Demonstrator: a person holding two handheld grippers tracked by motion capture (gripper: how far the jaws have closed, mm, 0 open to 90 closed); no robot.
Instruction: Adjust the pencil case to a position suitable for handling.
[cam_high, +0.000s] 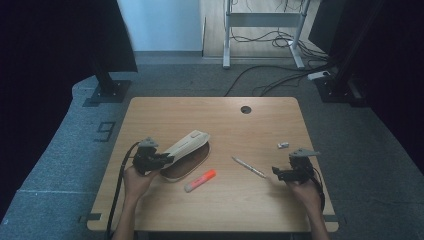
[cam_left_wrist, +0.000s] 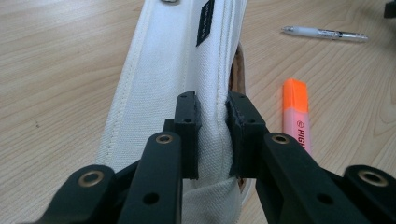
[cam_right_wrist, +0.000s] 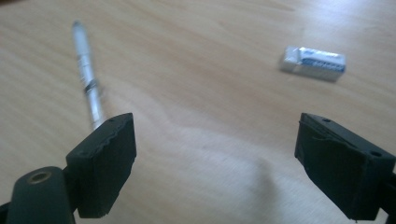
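White canvas pouch (cam_left_wrist: 177, 79) was pinched by left gripper (cam_left_wrist: 212, 135); right gripper (cam_right_wrist: 215, 158), jaws wide & empty, had pen (cam_right_wrist: 88, 74) ahead-left, lying approx. along its jaws.

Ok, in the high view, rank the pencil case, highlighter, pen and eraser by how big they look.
1. pencil case
2. and 3. pen and highlighter: similar length, the highlighter thicker, so no firm order
4. eraser, clearly smallest

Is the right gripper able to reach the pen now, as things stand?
Probably yes. The right gripper is open and holds nothing, and the pen lies just beside it on bare table, with nothing between them.
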